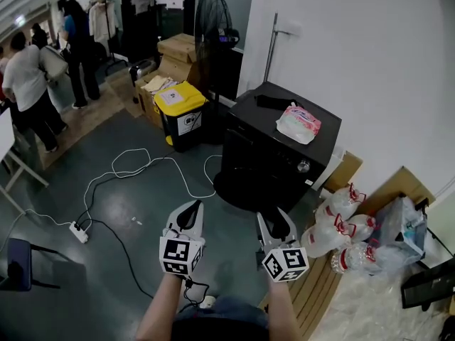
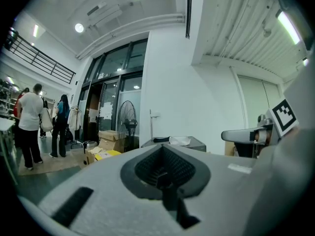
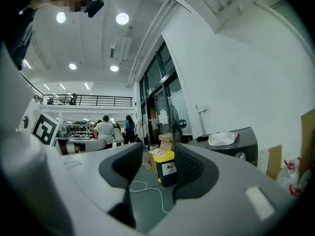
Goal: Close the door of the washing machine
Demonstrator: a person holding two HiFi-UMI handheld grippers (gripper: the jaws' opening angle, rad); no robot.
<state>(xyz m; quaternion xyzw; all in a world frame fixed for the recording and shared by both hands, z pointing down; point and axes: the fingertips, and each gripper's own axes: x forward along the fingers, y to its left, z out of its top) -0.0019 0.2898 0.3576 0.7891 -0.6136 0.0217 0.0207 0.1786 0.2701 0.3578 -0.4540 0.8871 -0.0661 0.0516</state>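
The black front-loading washing machine [image 1: 284,144] stands against the white wall, with a pink-and-white packet [image 1: 298,123] on its top. Its round dark door [image 1: 245,189] shows low on the front face; from this steep angle I cannot tell whether it sits flush. My right gripper [image 1: 277,226] hovers just short of the door, jaws open with nothing between them [image 3: 158,166]. My left gripper [image 1: 189,217] is level to the left of the machine, apart from it, with its pads together [image 2: 165,154]. The machine [image 3: 231,149] lies right of the right gripper's jaws.
A yellow-lidded black bin [image 1: 181,116], cardboard boxes [image 1: 178,48] and a standing fan [image 1: 213,20] are left of the machine. A white cable runs over the floor to a power strip [image 1: 78,231]. Bagged plastic bottles [image 1: 341,226] lie on wooden boards at right. People [image 1: 28,84] stand far left.
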